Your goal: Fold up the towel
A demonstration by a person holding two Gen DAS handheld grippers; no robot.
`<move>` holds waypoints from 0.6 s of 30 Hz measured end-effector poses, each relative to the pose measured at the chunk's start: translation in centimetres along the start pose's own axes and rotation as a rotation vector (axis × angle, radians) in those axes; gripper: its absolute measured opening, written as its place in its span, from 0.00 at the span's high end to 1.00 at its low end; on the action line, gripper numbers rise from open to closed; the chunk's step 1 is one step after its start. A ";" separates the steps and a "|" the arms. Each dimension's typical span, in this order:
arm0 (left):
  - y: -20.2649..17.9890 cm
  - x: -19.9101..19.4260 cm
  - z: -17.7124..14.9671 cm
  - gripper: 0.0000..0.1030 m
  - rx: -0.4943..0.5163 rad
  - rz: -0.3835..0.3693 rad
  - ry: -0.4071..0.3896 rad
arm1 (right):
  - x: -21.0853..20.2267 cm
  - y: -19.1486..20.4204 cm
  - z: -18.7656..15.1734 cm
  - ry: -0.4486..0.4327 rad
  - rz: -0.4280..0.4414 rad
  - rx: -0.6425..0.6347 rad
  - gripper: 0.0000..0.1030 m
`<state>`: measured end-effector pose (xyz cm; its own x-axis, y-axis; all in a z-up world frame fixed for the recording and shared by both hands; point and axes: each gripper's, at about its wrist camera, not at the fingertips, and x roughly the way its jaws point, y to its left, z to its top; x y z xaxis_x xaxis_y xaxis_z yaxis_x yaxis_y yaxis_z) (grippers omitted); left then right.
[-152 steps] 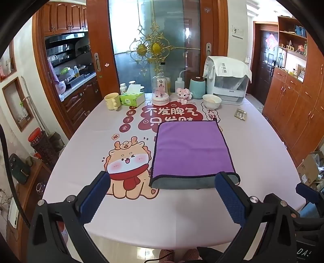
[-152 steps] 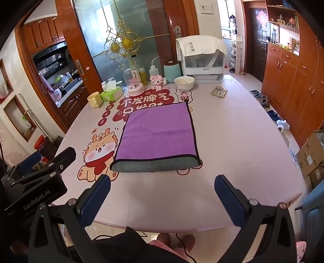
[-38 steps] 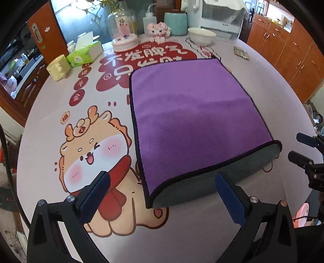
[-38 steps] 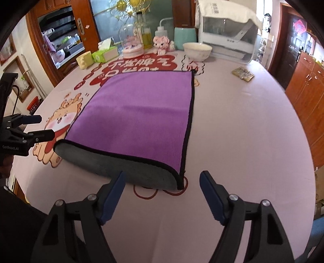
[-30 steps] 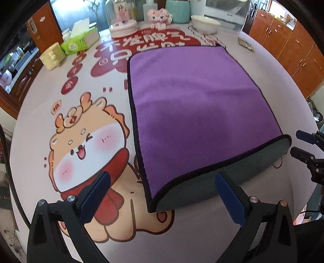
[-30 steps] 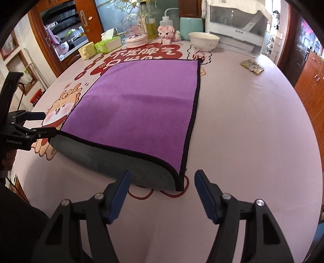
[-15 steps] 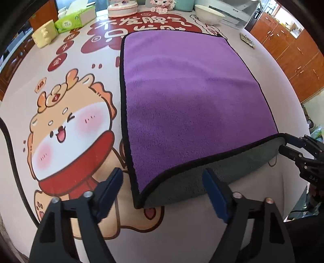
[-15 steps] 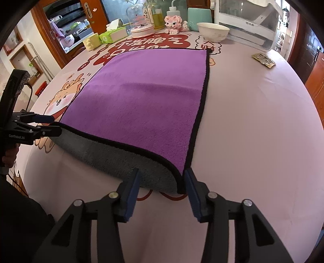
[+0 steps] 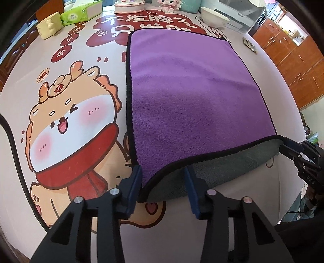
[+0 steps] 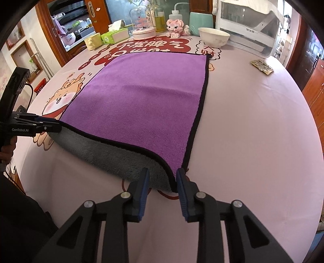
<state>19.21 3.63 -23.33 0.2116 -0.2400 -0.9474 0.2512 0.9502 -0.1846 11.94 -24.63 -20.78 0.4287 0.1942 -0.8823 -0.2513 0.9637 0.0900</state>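
Observation:
A purple towel (image 9: 192,85) with a black hem and grey underside lies folded in half on the pink printed tablecloth (image 9: 66,113); it also shows in the right wrist view (image 10: 145,97). My left gripper (image 9: 163,178) straddles the towel's near left corner, jaws partly closed with a gap still around the cloth. My right gripper (image 10: 163,180) straddles the near right corner, jaws narrowed to either side of the folded edge. Each gripper shows in the other's view at the opposite corner: the right gripper (image 9: 291,149) and the left gripper (image 10: 48,126).
At the table's far end stand a yellow mug (image 9: 49,28), a green tissue box (image 9: 81,13), a glass dome (image 10: 141,22), a pink toy (image 10: 176,26), a white bowl (image 10: 213,36) and a white appliance (image 10: 249,26). A small packet (image 10: 262,66) lies far right. Wooden cabinets (image 9: 293,56) stand to the right.
Both grippers have moved in from the table's front edge to the towel's near corners. Their jaws have narrowed from wide open to close around the folded edge.

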 end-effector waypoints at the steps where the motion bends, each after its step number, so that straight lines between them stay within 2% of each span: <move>1: 0.0 0.0 0.0 0.63 0.003 -0.002 0.000 | -0.1 0.1 0.0 -0.001 -0.001 -0.004 0.74; 8: 0.1 0.0 -0.2 0.83 0.003 0.006 0.007 | -0.1 0.2 0.0 0.001 -0.013 -0.015 0.81; 18: 0.0 0.1 -0.3 0.93 0.000 0.009 0.009 | 0.4 0.5 0.0 0.023 -0.033 -0.027 0.95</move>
<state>18.95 3.65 -23.45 0.2058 -0.2298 -0.9512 0.2496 0.9522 -0.1760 12.00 -24.02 -21.10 0.4168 0.1582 -0.8951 -0.2608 0.9641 0.0490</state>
